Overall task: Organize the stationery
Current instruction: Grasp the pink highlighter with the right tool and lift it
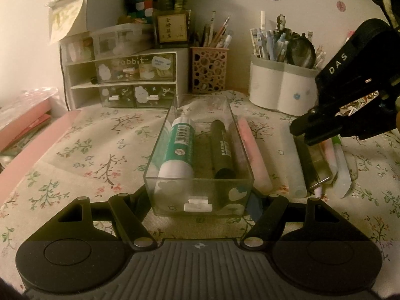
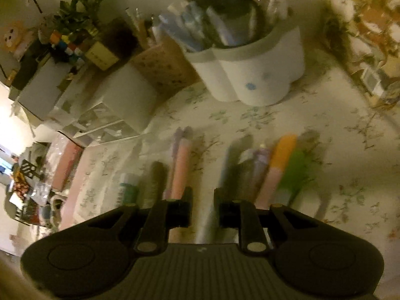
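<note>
"DAS" on right tool (image 1: 306, 131); "abbit" on drawer (image 1: 135, 68)

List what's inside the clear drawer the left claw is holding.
Inside the clear drawer: a teal-and-white glue stick, a dark marker and a pink pen along the right wall. The decorated front panel partly hides their near ends.
</note>
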`<state>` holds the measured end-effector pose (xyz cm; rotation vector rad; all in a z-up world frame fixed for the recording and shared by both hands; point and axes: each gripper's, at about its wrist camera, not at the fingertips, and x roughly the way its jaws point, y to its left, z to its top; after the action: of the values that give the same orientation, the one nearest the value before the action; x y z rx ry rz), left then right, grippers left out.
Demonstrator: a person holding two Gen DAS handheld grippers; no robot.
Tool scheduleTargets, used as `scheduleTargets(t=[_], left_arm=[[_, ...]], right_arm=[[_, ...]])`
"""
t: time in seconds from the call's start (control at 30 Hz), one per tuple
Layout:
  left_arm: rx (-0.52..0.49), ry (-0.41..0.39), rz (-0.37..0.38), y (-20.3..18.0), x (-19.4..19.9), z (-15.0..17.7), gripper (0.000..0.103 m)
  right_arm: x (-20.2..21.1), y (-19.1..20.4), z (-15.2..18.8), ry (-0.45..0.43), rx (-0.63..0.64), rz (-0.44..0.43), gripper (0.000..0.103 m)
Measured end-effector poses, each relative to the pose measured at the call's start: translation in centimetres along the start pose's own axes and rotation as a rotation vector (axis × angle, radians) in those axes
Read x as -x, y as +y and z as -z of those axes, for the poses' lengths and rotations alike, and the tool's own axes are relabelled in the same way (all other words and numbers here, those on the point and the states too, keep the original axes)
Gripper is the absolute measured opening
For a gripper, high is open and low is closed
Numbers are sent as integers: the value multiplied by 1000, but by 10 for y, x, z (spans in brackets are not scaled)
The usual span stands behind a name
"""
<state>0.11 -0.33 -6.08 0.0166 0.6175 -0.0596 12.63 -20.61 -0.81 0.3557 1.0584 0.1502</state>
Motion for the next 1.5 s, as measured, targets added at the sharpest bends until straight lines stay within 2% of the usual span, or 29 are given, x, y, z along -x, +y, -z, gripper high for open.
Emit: scheduleTargets(t=[0.23, 0.47, 0.67, 1.03, 1.13, 1.5], left_arm=[[1, 0, 1, 1, 0, 0, 72], [1, 0, 1, 1, 0, 0, 72], [1, 0, 1, 1, 0, 0, 73], [1, 0, 0, 1, 0, 0, 73], [1, 0, 0, 1, 0, 0, 73], [1, 0, 0, 1, 0, 0, 73]], right_arm=[[1, 2, -1, -3, 12, -2, 16], [-27, 26, 5, 89, 130, -16, 18], [-45, 38, 1, 113, 189, 5, 19], [-50, 43, -2, 97, 243, 37, 16], [-48, 42, 0, 81, 236, 33, 14], [-31, 20, -3, 52, 45, -80, 14]])
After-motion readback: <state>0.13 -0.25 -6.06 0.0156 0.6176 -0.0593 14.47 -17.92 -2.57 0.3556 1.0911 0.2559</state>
